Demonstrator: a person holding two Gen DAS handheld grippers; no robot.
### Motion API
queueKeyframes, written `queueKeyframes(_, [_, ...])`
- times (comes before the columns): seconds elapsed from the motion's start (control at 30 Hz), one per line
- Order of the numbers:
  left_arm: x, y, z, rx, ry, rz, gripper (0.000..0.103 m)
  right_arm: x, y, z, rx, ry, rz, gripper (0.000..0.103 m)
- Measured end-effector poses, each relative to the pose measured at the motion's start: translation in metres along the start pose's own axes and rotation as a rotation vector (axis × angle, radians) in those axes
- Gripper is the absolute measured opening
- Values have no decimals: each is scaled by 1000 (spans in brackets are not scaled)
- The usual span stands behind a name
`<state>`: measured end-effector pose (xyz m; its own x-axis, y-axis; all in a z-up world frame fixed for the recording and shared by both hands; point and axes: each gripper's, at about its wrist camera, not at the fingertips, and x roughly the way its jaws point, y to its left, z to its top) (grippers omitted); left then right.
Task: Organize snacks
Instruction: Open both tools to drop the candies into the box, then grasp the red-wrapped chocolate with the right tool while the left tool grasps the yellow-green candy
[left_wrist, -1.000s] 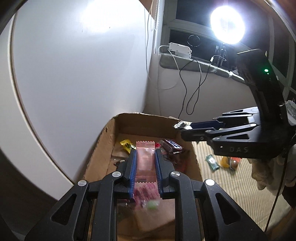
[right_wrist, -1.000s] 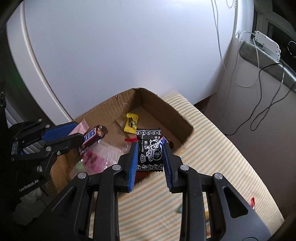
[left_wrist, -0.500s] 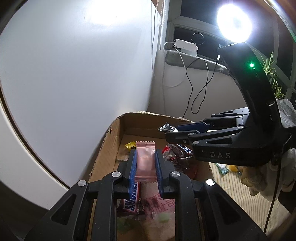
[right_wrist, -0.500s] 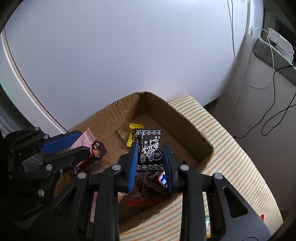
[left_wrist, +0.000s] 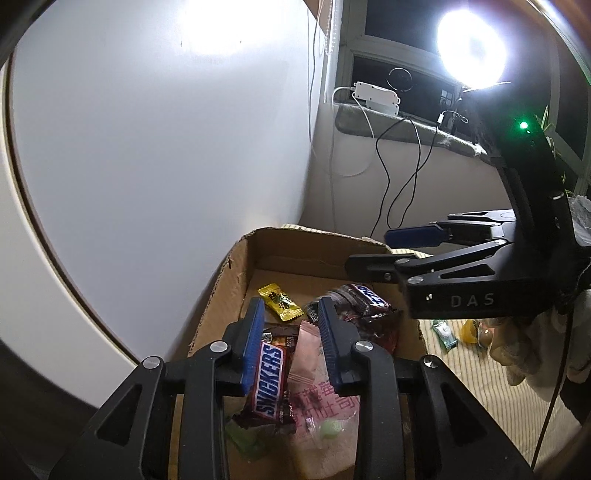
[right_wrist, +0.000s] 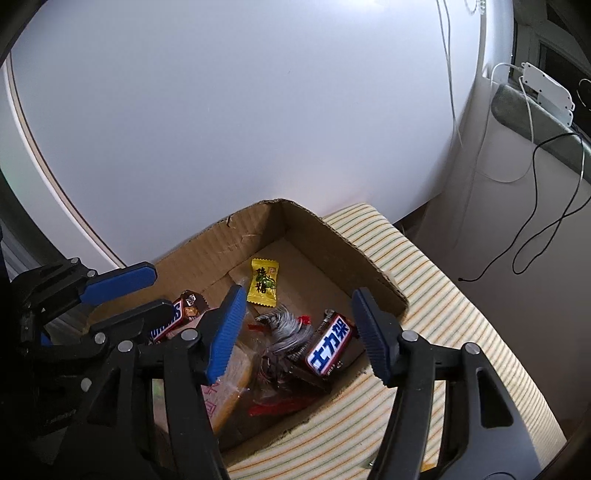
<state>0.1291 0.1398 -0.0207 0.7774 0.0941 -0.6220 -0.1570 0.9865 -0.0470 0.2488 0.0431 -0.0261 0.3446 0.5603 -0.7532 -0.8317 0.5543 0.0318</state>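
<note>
An open cardboard box (left_wrist: 236, 280) (right_wrist: 236, 240) sits on a striped cloth and holds several snacks. Among them are a yellow candy (left_wrist: 280, 302) (right_wrist: 263, 282), a Snickers bar (left_wrist: 269, 380) and a blue-labelled bar (right_wrist: 330, 349). My left gripper (left_wrist: 290, 306) (right_wrist: 157, 288) hangs over the box with its jaws opening. The pink packet (left_wrist: 308, 350) lies loose below them, tilted against the Snickers. My right gripper (right_wrist: 299, 291) (left_wrist: 371, 248) is over the box too, its jaws opening wide. The black packet (right_wrist: 284, 328) is a blur among the snacks beneath them.
The box stands against a white wall. The striped cloth (right_wrist: 424, 295) runs to the right, with a few loose candies (left_wrist: 443, 332) on it. A window ledge with a white power strip (left_wrist: 376, 98), hanging cables and a bright lamp (left_wrist: 471, 46) is behind. A gloved hand (left_wrist: 535, 339) holds the right gripper.
Both grippers' jaws have parted. The pink packet slipped down out of the left one. The black packet dropped from the right one, which moved in over the box.
</note>
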Motion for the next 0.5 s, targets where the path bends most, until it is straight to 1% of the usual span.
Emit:
queueKeyframes(0.1, [-5,-3,1,-2,-6,-1,28,-9,-2,-2,5,-14,-17,73])
queueKeyframes(0.3, [-16,-14,3,-1,-22,-19,28,-29,-6,-10,8,-36,-43,74])
queueKeyframes(0.47, [-23,-28,2,5,-33,-53,28,-54,-18,-23,31,-58,-67,75])
queueKeyframes(0.5, [-24,-31,2,7,-34,-63,28,-59,-21,-27,34,-64,-72,77])
